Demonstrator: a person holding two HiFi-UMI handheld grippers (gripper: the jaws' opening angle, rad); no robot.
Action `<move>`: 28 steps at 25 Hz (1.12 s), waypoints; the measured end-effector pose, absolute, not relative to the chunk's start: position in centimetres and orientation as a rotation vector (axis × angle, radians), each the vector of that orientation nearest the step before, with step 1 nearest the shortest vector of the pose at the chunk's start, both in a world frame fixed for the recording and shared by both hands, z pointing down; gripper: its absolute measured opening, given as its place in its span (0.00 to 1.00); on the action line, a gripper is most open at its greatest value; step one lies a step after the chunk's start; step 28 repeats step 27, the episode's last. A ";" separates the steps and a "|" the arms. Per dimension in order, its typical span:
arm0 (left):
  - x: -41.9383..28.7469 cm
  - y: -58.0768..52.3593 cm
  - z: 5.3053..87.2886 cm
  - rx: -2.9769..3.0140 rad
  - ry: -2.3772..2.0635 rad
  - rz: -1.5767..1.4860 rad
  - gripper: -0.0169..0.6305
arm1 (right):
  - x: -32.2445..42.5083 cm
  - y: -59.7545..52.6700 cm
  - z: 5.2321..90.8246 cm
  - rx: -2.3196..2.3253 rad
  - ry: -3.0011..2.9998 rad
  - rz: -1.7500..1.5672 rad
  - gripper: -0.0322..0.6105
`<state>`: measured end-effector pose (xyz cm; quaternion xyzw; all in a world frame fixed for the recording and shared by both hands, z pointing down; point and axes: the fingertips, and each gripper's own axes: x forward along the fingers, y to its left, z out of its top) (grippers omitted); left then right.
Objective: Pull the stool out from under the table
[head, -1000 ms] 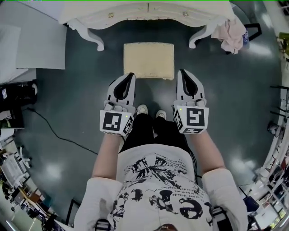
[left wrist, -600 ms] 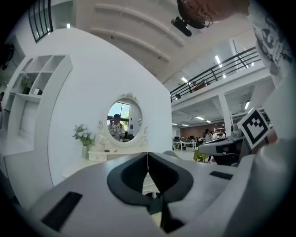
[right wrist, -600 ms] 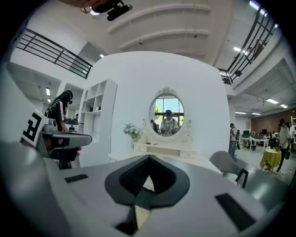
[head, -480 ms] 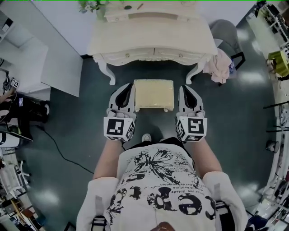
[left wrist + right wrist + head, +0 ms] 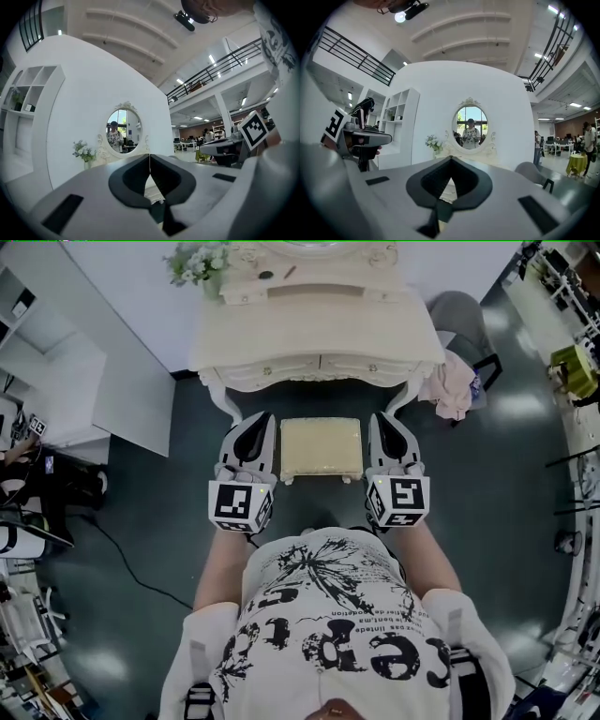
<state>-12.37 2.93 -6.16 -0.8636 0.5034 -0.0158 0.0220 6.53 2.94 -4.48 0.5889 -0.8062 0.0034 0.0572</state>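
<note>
Stool [image 5: 321, 448] on glossy dark floor [image 5: 487, 521], just in front of cream table [image 5: 319, 334]; left gripper [image 5: 265, 420] and right gripper [image 5: 378, 418] also before table, jaws together, empty; white wall [image 5: 511, 108] behind table.

Dark floor [image 5: 487, 493] lies open left and right of the stool [image 5: 321, 448] and back toward the person. Ahead the table [image 5: 319, 334] closes the way, its curved legs [image 5: 223, 399] flanking the stool (the left gripper [image 5: 262, 420] and right gripper [image 5: 380, 420] fill the gaps between). A cloth-draped chair [image 5: 461, 310] crowds its right corner, a white shelf unit [image 5: 112, 399] its left.
</note>
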 end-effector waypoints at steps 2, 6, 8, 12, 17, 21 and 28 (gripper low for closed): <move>-12.5 2.6 -6.2 -2.683 1.553 -0.052 0.06 | 6.8 2.6 -4.6 1.788 -2.446 0.015 0.08; -12.8 2.2 -6.6 -2.693 1.532 -0.053 0.06 | 6.7 2.0 -4.8 1.794 -2.441 0.019 0.08; -12.7 2.0 -6.9 -2.694 1.530 -0.049 0.06 | 6.7 1.9 -4.9 1.799 -2.436 0.015 0.07; -12.7 1.7 -6.9 -2.696 1.527 -0.046 0.06 | 6.5 1.8 -5.0 1.798 -2.442 -0.018 0.08; -12.4 1.6 -6.6 -2.710 1.512 -0.058 0.06 | 6.1 2.1 -5.1 1.791 -2.469 -0.022 0.08; -12.1 1.8 -6.7 -2.756 1.500 -0.017 0.06 | 6.2 2.3 -5.2 1.796 -2.466 -0.020 0.08; -12.4 1.0 -6.7 -2.767 1.518 -0.006 0.06 | 6.5 2.2 -5.4 1.817 -2.450 -0.031 0.08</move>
